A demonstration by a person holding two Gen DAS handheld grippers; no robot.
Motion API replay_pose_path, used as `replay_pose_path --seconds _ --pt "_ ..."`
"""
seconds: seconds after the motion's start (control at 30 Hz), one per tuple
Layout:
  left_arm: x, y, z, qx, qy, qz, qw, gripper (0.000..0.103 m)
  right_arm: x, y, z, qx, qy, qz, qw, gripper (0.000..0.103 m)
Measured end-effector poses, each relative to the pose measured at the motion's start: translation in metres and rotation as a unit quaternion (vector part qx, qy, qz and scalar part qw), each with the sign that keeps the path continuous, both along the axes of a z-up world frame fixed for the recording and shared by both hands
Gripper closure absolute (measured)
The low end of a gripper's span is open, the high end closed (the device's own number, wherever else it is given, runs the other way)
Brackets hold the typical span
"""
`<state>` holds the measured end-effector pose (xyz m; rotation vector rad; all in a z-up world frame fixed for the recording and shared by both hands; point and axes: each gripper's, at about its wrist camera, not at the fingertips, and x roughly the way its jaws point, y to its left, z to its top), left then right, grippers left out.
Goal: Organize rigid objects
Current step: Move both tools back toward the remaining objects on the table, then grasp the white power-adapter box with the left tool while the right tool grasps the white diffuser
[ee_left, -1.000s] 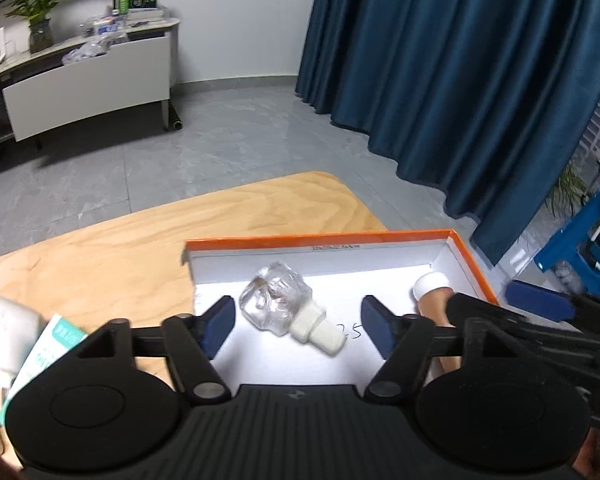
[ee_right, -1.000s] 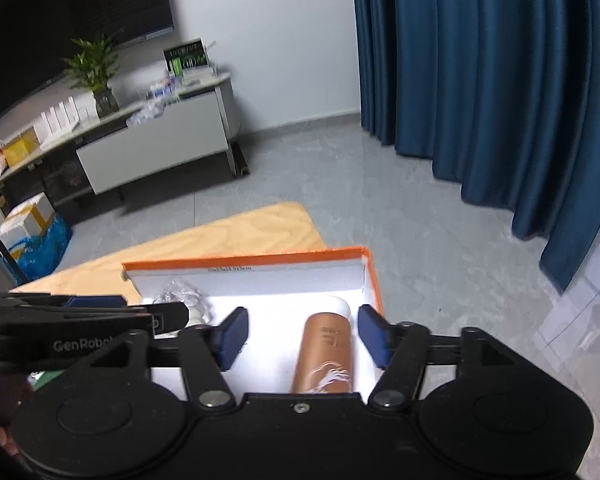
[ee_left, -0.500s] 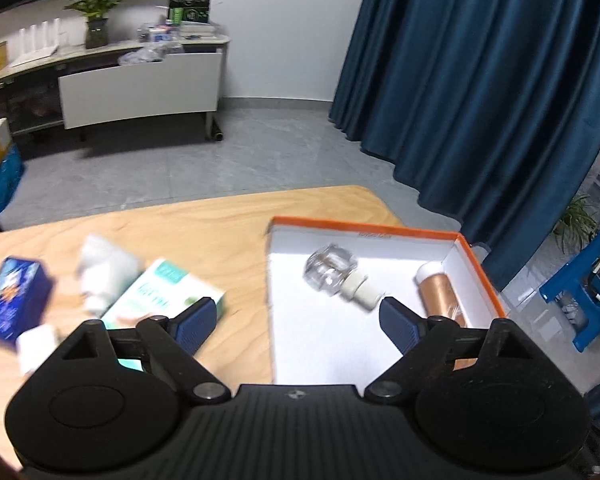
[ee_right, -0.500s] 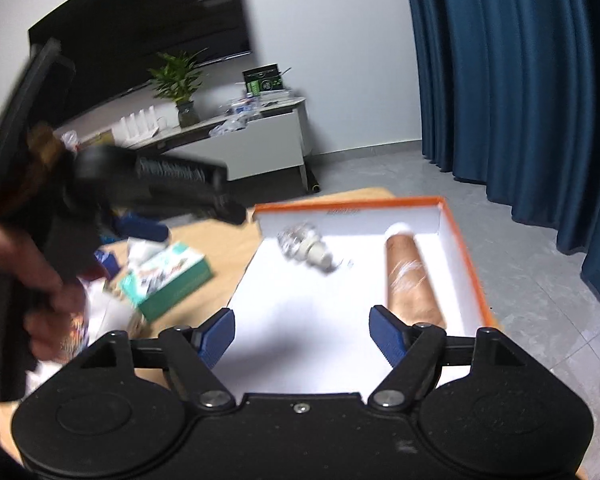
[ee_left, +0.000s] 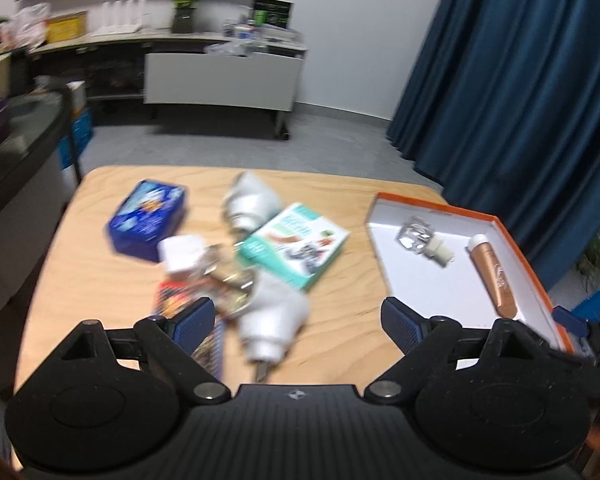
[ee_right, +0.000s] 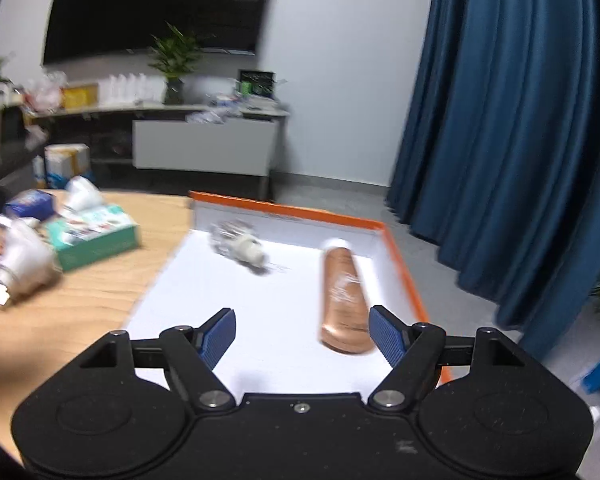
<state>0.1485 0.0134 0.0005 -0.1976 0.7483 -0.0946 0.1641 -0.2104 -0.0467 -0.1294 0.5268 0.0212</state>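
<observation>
Both claws, left claw [ee_left: 296, 320] and right claw [ee_right: 302, 332], gape empty over the wooden bench [ee_left: 100, 272]; blue curtains [ee_right: 500, 120] hang behind the orange-rimmed tray [ee_left: 518, 248].

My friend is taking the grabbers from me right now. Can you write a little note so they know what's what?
Left gripper: jaws open, holding nothing, above the pile on the wooden table.
Right gripper: jaws open, holding nothing, over the near end of the orange-rimmed box.
Done: the clear glass bottle and the copper tube lie inside the box, apart from each other.
Left: the blue box, the green-and-white box, the white bottles and some blurred small things are on the table, outside the box. They probably go in next.
</observation>
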Motion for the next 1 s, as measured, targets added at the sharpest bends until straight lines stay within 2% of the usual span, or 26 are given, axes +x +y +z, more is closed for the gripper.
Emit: replay_pose_path --seconds 0.03,0.1,0.2,0.33,0.53,0.8,0.93,1.0 --pt "-0.007 0.006 -0.001 -0.001 0.001 0.006 1.0000 0.011 0.001 -0.003 0.002 0.009 0.006 -0.005 1.000 0.016" --pt "-0.019 0.015 -0.002 -0.003 0.000 0.019 0.9998 0.010 -0.007 0.004 0.007 0.000 -0.011 -0.017 1.000 0.016" --pt "-0.037 0.027 -0.006 -0.003 0.005 0.037 0.9993 0.008 -0.026 0.024 0.018 0.004 -0.044 0.018 0.999 0.014" --pt "-0.059 0.040 -0.015 -0.004 0.015 0.052 0.9985 0.008 -0.034 0.061 0.024 0.056 0.014 0.111 0.992 0.013" --pt "-0.082 0.056 -0.024 -0.006 0.027 0.076 0.9967 0.007 -0.042 0.100 0.024 0.070 0.051 0.168 0.982 0.013" --pt "-0.076 0.059 -0.048 0.002 0.049 0.084 0.9953 0.007 -0.051 0.106 0.028 0.062 0.061 0.170 0.982 0.013" --pt "-0.068 0.055 -0.060 0.031 0.056 0.066 0.9957 0.007 -0.049 0.103 0.027 0.066 0.068 0.162 0.982 0.013" --pt "-0.066 0.054 -0.061 0.037 0.044 0.059 0.9966 0.006 -0.048 0.103 0.027 0.065 0.070 0.162 0.982 0.013"
